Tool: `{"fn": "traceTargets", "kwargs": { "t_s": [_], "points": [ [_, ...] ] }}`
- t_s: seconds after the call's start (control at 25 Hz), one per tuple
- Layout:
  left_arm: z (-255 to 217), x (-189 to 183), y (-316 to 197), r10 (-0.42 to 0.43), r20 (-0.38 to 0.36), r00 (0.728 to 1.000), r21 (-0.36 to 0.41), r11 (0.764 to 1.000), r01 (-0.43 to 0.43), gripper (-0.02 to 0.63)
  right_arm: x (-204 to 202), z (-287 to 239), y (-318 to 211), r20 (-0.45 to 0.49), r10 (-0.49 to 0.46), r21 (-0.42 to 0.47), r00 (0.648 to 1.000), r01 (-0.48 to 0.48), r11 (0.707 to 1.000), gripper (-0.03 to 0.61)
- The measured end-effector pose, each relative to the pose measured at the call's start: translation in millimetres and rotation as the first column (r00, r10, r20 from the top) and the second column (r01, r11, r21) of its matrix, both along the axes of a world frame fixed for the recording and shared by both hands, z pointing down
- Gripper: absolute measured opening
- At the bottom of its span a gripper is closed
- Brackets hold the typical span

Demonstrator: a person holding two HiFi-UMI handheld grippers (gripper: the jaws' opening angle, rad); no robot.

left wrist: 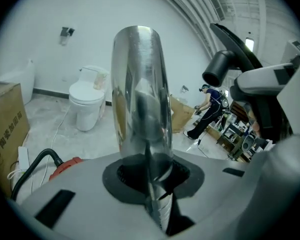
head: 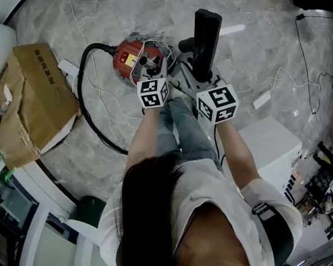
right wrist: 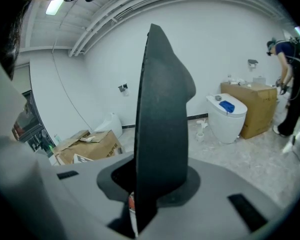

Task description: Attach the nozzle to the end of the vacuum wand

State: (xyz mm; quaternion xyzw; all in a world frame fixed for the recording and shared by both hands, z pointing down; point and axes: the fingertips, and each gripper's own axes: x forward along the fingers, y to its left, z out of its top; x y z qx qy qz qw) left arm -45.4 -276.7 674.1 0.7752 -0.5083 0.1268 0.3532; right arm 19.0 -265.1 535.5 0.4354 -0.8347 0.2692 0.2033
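My left gripper (left wrist: 150,184) is shut on the shiny metal vacuum wand (left wrist: 140,89), which sticks up out of its jaws. The black nozzle (right wrist: 162,114) stands upright in my right gripper (right wrist: 145,184), which is shut on its lower end. In the head view the left gripper (head: 154,68) and right gripper (head: 203,73) are side by side above the floor, with the nozzle (head: 206,35) rising to the right of the wand's end. The nozzle (left wrist: 237,49) also shows at the right of the left gripper view, apart from the wand.
The red vacuum body (head: 130,60) lies on the floor beneath the left gripper, and its black hose (head: 89,112) loops to the left. A cardboard box (head: 36,98) stands at left, a white box (head: 269,143) at right. Thin cables cross the floor. A toilet (left wrist: 87,99) stands beyond.
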Motion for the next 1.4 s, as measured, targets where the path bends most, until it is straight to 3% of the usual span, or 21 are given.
{"fn": "traceTargets", "kwargs": {
  "t_s": [0.32,0.64,1.0,1.2,1.4],
  "points": [
    [-78,11,8,0.033,0.036,0.999,0.147,0.988,-0.038,0.074,17,-27,4,-0.009,0.026,0.033,1.000,-0.025,0.999,0.089],
    [-122,16,12,0.061,0.096,0.994,0.202,0.976,-0.079,0.074,28,-57,6,0.010,0.006,0.078,1.000,-0.007,0.997,0.089],
    [-189,24,-8,0.075,0.117,0.990,0.312,0.944,-0.108,0.071,13,-121,5,0.072,-0.183,0.157,0.981,0.170,0.973,0.089],
    [-187,37,-14,0.083,0.135,0.987,0.321,0.939,-0.123,0.069,1,-151,15,0.097,-0.384,0.128,0.918,0.371,0.920,0.089],
    [-180,64,-12,0.140,0.174,0.975,0.317,0.929,-0.190,0.069,-1,-163,22,0.061,-0.481,0.090,0.875,0.475,0.875,0.089]
  ]
}}
